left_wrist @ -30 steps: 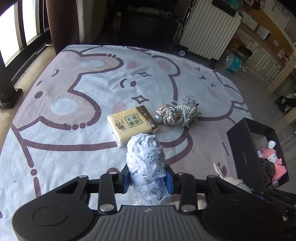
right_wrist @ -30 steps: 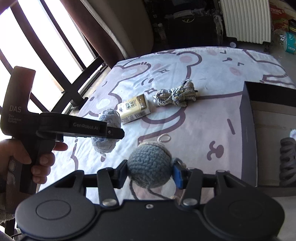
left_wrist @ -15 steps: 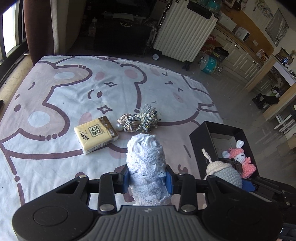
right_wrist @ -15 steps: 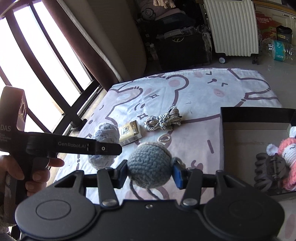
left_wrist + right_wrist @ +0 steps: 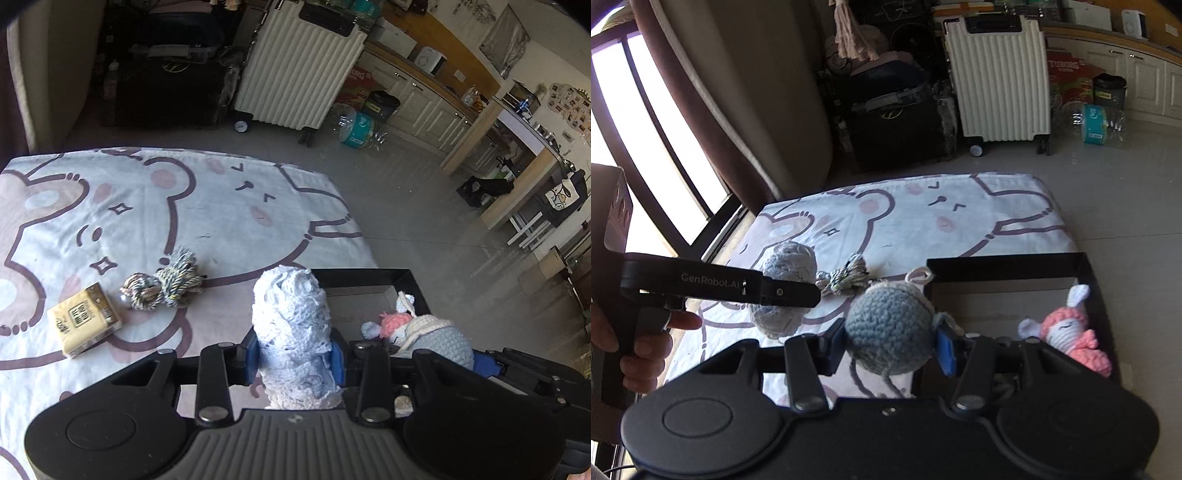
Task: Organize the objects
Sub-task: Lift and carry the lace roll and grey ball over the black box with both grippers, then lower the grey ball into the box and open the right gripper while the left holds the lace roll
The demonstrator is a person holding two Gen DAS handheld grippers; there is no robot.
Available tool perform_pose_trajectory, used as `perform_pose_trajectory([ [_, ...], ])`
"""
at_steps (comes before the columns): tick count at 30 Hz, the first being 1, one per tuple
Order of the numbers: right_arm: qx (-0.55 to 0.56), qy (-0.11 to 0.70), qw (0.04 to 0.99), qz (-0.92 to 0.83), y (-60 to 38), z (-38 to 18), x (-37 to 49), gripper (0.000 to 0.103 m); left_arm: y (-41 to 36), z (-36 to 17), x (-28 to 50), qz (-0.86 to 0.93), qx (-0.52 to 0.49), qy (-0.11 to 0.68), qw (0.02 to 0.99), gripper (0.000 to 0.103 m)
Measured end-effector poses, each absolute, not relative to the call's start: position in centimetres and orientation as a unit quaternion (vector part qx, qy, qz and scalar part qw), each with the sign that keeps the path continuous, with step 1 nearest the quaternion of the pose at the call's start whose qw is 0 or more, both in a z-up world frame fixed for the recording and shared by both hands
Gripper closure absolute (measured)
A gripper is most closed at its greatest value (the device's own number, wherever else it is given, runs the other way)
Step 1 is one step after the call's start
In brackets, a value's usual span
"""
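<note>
While the left gripper [image 5: 294, 357] pinched a pale blue lace roll [image 5: 290, 325] between its jaws, the roll stood upright just beside the black box's [image 5: 369, 275] near-left wall. The right gripper [image 5: 891, 345] had its jaws pressed on a blue crocheted ball [image 5: 888, 326], held at the box's left edge. Inside the box lay a pink crocheted doll [image 5: 1069, 338] against the right wall. Left of the box, on the bear-print blanket [image 5: 221, 206], sat a knotted rope bundle [image 5: 166, 286] and, beyond it, a yellow tissue pack [image 5: 83, 319].
</note>
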State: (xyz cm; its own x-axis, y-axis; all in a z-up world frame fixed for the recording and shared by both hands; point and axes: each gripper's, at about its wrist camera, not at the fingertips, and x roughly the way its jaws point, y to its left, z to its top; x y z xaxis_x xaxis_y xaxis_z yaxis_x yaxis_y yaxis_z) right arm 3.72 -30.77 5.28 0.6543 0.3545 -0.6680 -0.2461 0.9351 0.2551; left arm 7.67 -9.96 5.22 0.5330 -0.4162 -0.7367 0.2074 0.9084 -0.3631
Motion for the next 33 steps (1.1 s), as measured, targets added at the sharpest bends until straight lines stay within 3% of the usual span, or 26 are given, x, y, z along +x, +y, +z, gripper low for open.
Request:
perform_pose_trajectory([
  [19, 0.119, 0.357, 0.923, 0.083, -38.5, 4.7, 4.7, 0.053, -18.6, -0.8, 8.8, -0.183, -0.16, 0.504, 0.829, 0.064],
  [33, 0.127, 0.357, 0.924, 0.058, -40.2, 3.8, 5.8, 0.053, -20.2, -2.9, 8.5, -0.169, -0.107, 0.499, 0.843, 0.061],
])
